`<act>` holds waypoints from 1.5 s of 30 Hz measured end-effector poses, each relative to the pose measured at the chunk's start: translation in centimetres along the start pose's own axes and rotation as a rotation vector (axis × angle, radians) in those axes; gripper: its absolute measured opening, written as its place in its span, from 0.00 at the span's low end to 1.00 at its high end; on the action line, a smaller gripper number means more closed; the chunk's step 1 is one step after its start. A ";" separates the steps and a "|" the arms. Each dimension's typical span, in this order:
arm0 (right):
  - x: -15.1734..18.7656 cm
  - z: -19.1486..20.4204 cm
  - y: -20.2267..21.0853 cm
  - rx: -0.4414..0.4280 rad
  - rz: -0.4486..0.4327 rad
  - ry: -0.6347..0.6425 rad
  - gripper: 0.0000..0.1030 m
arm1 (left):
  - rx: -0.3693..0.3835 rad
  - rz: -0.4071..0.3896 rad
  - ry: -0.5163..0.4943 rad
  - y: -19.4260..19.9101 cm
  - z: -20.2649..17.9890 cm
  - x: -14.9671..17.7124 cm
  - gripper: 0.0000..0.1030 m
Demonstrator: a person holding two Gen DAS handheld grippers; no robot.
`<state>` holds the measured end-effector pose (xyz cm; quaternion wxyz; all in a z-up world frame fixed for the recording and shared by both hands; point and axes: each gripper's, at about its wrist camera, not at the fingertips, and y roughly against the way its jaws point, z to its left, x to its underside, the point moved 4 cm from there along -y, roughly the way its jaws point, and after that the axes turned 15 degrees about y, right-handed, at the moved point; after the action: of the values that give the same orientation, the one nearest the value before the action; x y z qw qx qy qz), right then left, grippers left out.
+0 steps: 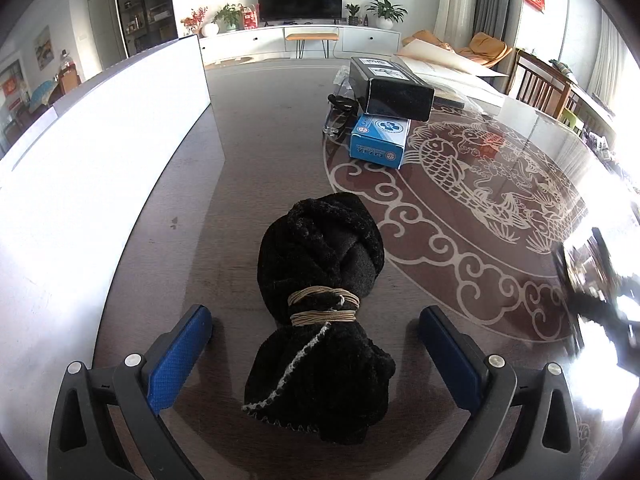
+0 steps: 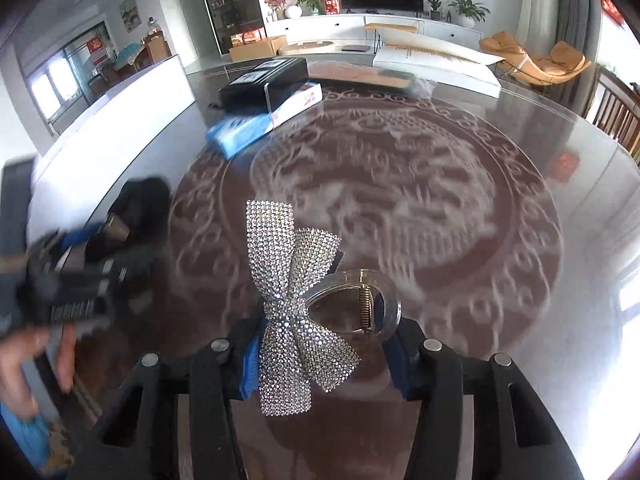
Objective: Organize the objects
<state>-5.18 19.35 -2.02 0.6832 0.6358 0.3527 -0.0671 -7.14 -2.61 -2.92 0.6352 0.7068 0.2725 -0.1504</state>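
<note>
Left gripper [image 1: 314, 354]: spread wide, straddling one fuzzy black cloth bundle [image 1: 320, 312] tied with two tan cord bands, lying on the glass table [image 1: 256, 168].
Right gripper [image 2: 322, 354]: clenched on one rhinestone bow hair claw [image 2: 298, 304].
Boxes: one black [image 1: 394, 88], one blue [image 1: 380, 140], stacked.

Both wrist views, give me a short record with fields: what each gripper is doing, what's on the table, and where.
left gripper: open, jaws either side of the black cloth bundle, not closed on it
black cloth bundle: tied with tan cord, lying on the table
right gripper: shut on rhinestone bow hair clip
far side of table: black box resting on blue box
left of table: white panel
</note>
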 end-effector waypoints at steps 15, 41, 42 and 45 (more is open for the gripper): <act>2.0 0.4 -0.8 0.105 0.006 0.029 1.00 | 0.000 0.000 0.000 0.0 0.0 0.0 1.00; 1.9 0.5 -0.8 0.104 0.006 0.029 1.00 | 0.001 0.000 0.000 0.0 0.1 0.0 1.00; 2.0 0.5 -0.8 0.104 0.006 0.029 1.00 | 0.001 0.000 0.000 0.0 0.1 0.0 1.00; 1.9 0.5 -0.8 0.104 0.006 0.029 1.00 | 0.001 0.000 0.000 0.0 0.1 0.0 1.00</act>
<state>-4.00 19.48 -3.84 0.6441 0.6726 0.3566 -0.0740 -7.13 -2.69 -2.96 0.6350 0.7071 0.2724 -0.1506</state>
